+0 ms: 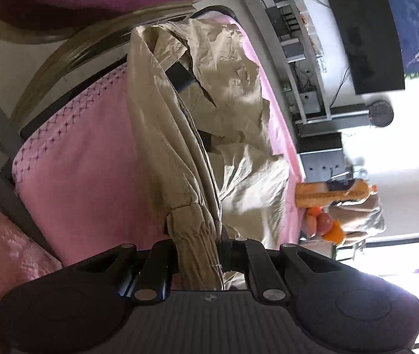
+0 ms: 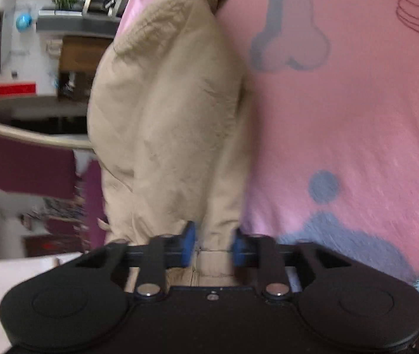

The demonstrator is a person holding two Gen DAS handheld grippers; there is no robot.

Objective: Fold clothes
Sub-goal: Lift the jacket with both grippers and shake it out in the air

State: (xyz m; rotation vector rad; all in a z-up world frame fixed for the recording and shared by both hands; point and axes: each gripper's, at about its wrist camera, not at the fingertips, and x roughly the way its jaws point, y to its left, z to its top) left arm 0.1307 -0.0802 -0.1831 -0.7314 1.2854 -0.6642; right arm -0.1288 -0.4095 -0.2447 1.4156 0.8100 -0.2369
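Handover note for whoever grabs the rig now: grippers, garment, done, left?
Left gripper: shut on the elastic cuff of the beige garment.
Right gripper: shut on another edge of the beige garment.
Garment is lifted at both grips; the rest lies crumpled on the pink blanket.
Done: both ends grasped. No finished fold visible.
Left: spread it flat, then fold.

Plain beige garment (image 1: 197, 135), pink blanket (image 1: 91, 177) with grey cartoon shapes, maroon chair (image 2: 26, 165), blue-tipped right tool (image 2: 214, 244)

wrist views, close, sharing beige garment (image 1: 197, 147)
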